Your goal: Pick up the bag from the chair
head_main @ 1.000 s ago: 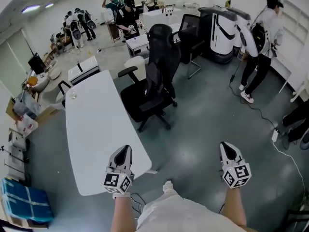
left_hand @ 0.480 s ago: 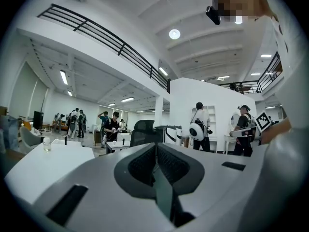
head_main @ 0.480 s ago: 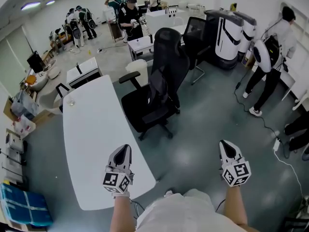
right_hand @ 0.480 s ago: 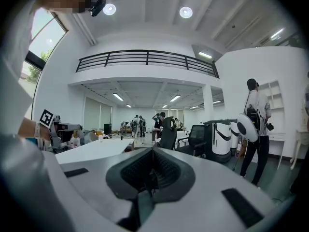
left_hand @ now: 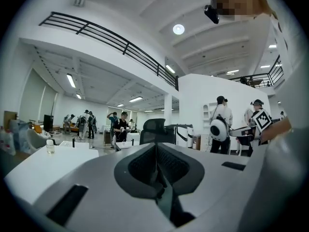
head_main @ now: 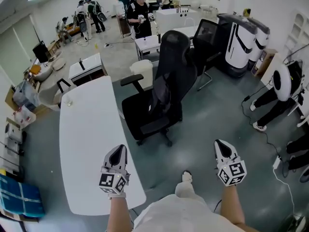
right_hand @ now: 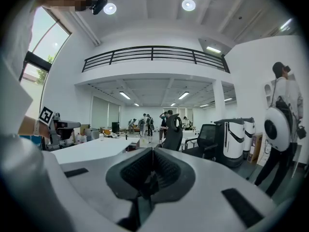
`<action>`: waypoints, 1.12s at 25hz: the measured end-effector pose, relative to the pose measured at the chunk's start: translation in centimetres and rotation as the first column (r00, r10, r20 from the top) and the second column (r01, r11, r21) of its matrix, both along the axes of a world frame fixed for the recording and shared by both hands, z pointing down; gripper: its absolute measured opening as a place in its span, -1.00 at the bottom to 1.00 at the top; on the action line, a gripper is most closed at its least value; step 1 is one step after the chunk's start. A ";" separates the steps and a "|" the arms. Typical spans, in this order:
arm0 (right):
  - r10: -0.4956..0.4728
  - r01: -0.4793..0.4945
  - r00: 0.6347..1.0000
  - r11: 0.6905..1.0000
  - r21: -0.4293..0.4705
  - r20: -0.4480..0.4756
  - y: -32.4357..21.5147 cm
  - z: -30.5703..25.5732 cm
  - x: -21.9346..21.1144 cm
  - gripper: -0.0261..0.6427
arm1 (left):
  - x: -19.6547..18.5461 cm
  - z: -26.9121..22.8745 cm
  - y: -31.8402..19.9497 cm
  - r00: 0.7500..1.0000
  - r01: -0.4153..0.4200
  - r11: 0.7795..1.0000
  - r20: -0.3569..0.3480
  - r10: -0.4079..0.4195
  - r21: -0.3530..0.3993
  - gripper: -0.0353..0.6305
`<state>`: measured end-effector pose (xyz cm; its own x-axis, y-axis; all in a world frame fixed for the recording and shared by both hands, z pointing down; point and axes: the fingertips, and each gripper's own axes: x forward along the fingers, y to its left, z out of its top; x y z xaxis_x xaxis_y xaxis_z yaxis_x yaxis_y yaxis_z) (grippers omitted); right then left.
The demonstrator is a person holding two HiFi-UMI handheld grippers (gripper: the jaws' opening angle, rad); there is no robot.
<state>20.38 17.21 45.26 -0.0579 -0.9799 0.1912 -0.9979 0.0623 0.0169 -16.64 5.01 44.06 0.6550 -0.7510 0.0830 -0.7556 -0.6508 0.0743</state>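
A black office chair (head_main: 166,81) stands on the grey floor ahead of me, beside the white table. A dark bag (head_main: 162,94) leans against its backrest on the seat. In the head view my left gripper (head_main: 119,150) is held over the table's near corner, and my right gripper (head_main: 220,145) hangs over the bare floor. Both are well short of the chair and both are shut with nothing between the jaws. The chair's back (left_hand: 154,125) shows far off in the left gripper view past that gripper (left_hand: 156,148). The right gripper view shows the chair (right_hand: 174,132) beyond the gripper (right_hand: 152,151).
A long white table (head_main: 89,144) runs along the left. A second black chair (head_main: 206,35) and white machines (head_main: 244,35) stand behind. A person with a white backpack (head_main: 285,81) is at the right, with a cable (head_main: 268,141) on the floor. Several people stand at the back.
The chair and table have come nearer and sit further right in the head view. The person at the right has slid toward the edge. Both grippers stay shut in the same pose.
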 end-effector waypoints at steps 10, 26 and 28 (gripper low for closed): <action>-0.187 0.187 0.982 0.982 -0.006 0.003 -13.2 -0.2 7.1 -0.86 | 7.3 -1.0 -7.4 0.986 0.166 0.986 0.007 -0.166 0.010 -0.81; -0.428 0.429 0.903 0.903 -0.011 0.034 -25.8 2.8 6.9 -0.86 | 12.4 1.0 -10.0 0.953 0.304 0.952 0.001 -0.304 -0.029 -0.81; -0.444 0.444 0.895 0.896 -0.015 0.037 -27.3 3.0 6.2 -0.86 | 11.7 1.4 -10.9 0.945 0.327 0.944 0.002 -0.327 -0.038 -0.81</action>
<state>26.55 -10.04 48.22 -0.4923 -0.8463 0.2035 -0.8664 0.4989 -0.0209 -4.95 -5.85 45.45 0.3743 -0.9204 0.1127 -0.9261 -0.3647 0.0968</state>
